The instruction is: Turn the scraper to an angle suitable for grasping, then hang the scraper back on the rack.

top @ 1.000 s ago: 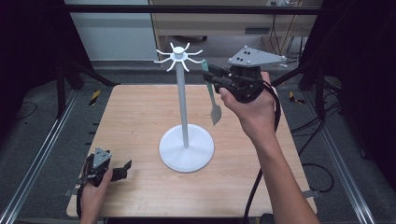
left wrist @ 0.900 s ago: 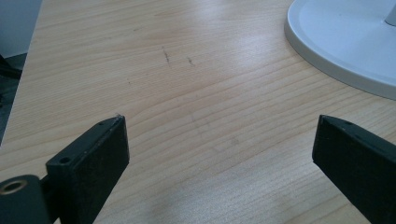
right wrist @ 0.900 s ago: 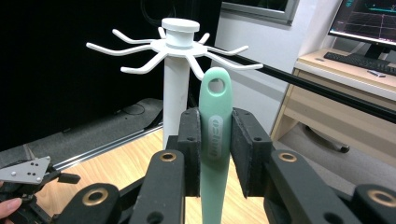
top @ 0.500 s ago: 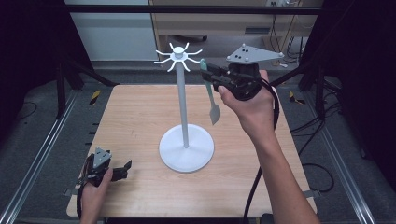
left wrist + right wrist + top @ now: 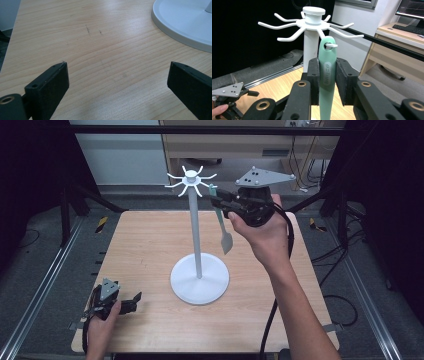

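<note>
Spatula point(image 5: 327, 75) on stand point(image 5: 196, 235) hook, stand mid-table point(image 5: 140, 240)

High view: above the table's point(image 5: 150, 245) near edge, facing forward and down. Left gripper view: low, close over the near-left corner, facing the rack's base point(image 5: 185, 22). Right gripper view: close to the rack's hook crown point(image 5: 313, 22). All share the rack.

A lab recording bay: a bare wooden surface point(image 5: 150, 250) framed by metal rails point(image 5: 45, 285) and black struts point(image 5: 210, 129), cables point(image 5: 330, 255) trailing over the floor, a desk with keyboard point(image 5: 409, 28) behind.
</note>
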Tool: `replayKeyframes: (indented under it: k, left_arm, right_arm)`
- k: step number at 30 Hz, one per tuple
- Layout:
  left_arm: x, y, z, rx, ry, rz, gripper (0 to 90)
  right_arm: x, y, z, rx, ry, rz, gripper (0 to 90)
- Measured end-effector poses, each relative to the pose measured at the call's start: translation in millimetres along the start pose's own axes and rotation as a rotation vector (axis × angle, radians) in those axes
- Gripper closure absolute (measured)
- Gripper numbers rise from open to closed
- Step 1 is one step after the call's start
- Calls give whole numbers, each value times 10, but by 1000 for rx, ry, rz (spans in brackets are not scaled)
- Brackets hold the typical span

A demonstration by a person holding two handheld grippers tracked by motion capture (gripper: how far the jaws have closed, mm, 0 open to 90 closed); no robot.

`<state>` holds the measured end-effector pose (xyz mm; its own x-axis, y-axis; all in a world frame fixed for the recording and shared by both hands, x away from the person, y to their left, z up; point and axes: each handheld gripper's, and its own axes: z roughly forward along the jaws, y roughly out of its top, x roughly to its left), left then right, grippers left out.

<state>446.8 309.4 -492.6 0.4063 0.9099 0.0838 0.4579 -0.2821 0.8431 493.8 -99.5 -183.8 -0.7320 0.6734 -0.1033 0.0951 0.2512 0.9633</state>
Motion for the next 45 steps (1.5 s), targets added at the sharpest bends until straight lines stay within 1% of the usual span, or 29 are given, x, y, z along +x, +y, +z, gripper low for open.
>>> replayKeyframes:
  k: [11, 12, 13, 15, 18, 19, 22, 25, 30, 31, 36, 38, 40, 41, 42, 45]
  left_arm:
    - [-6, 0, 3, 2, 0, 3, 33]
    - [-6, 0, 5, 2, -1, 3, 33]
    - [-7, 0, 5, 3, -1, 3, 33]
    - [-7, 1, 3, 0, 0, 4, 33]
    - [-7, 0, 4, 1, -1, 2, 34]
    - [-7, 1, 3, 1, -1, 2, 33]
    - [-6, 1, 2, 1, 0, 4, 34]
    - [-7, 1, 5, 1, -1, 2, 34]
    - [-7, 0, 4, 1, -1, 2, 33]
    - [-5, 1, 5, 2, -2, 1, 34]
    - [-8, 2, 2, 2, 0, 5, 34]
    - [-8, 3, 1, 2, -1, 7, 34]
    - [-6, 1, -2, 2, 1, 6, 33]
    - [-3, 0, -4, 1, 2, 5, 33]
    - [-1, 0, -5, 0, 2, 2, 33]
    - [0, 4, -3, -1, 2, 2, 33]
  right_arm:
    - [1, -8, -33, 4, -4, 0, 737]
    - [4, -11, -41, 2, -6, -3, 733]
    - [6, -24, -54, 8, -5, 1, 708]
    - [5, -33, -62, 10, -7, -1, 708]
    - [-2, -70, -95, 13, -9, 3, 713]
    - [-12, -106, -112, 21, -14, 6, 715]
    - [-22, -139, -127, 33, -23, 0, 718]
    - [-40, -189, -151, 41, -30, 7, 726]
    - [-73, -278, -185, 66, -52, 7, 731]
    - [-94, -318, -197, 75, -61, 11, 732]
    - [-136, -401, -221, 91, -80, 20, 736]
    - [-172, -470, -242, 108, -103, 23, 737]
    - [-187, -495, -248, 115, -110, 24, 737]
    - [-221, -546, -259, 130, -127, 30, 738]
    - [-221, -546, -259, 130, -127, 30, 738]
    - [-262, -625, -273, 151, -150, 36, 740]
